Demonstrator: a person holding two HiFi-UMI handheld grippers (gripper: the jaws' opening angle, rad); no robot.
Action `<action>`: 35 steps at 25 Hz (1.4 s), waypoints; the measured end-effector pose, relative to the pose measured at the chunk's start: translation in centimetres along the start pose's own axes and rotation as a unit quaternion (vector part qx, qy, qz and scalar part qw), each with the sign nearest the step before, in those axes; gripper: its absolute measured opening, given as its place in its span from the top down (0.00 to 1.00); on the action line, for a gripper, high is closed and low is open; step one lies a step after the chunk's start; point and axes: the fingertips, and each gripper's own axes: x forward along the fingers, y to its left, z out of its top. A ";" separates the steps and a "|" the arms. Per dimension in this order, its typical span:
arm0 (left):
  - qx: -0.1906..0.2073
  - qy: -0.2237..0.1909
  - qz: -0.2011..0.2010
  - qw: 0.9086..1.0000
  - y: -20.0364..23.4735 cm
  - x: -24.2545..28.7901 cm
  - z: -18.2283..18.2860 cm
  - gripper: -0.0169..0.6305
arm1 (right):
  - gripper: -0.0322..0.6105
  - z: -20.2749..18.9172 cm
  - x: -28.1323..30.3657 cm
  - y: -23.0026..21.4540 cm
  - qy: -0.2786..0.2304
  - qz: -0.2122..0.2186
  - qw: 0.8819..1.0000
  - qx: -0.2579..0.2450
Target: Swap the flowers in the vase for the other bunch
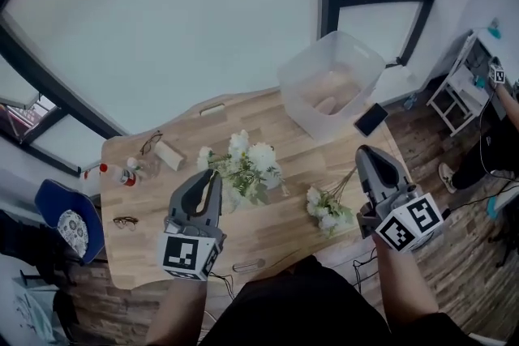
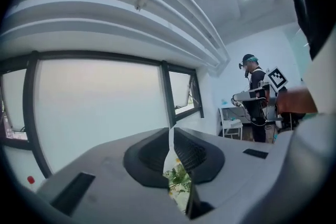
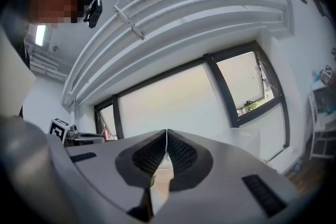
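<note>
White flowers with green leaves stand in a vase at the middle of the wooden table; the vase itself is hard to make out. A second, smaller white bunch lies flat on the table to the right. My left gripper hovers just left of the standing flowers, jaws shut with nothing between them. In the left gripper view the left gripper shows closed tips, with green leaves in the gap below them. My right gripper is raised to the right of the lying bunch, and the right gripper is shut and empty.
A clear plastic bin sits at the table's far right with a dark phone beside it. Glasses, a small bottle and another pair of glasses lie at the left. A blue chair stands left. Another person works across the room.
</note>
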 end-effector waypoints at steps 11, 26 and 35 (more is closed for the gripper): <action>-0.002 0.017 0.051 0.999 3.1 -2.7 -2.2 0.95 | 0.90 -0.4 0.5 1.1 0.009 -0.006 1.000 -0.012; -0.003 0.013 0.018 1.000 3.8 -3.1 -4.7 0.95 | 0.90 -0.9 -0.3 3.1 0.027 -0.043 0.998 -0.031; 0.006 0.014 0.008 1.000 4.0 -3.2 -5.2 0.95 | 0.91 -1.9 0.3 4.9 0.058 -0.036 0.996 -0.062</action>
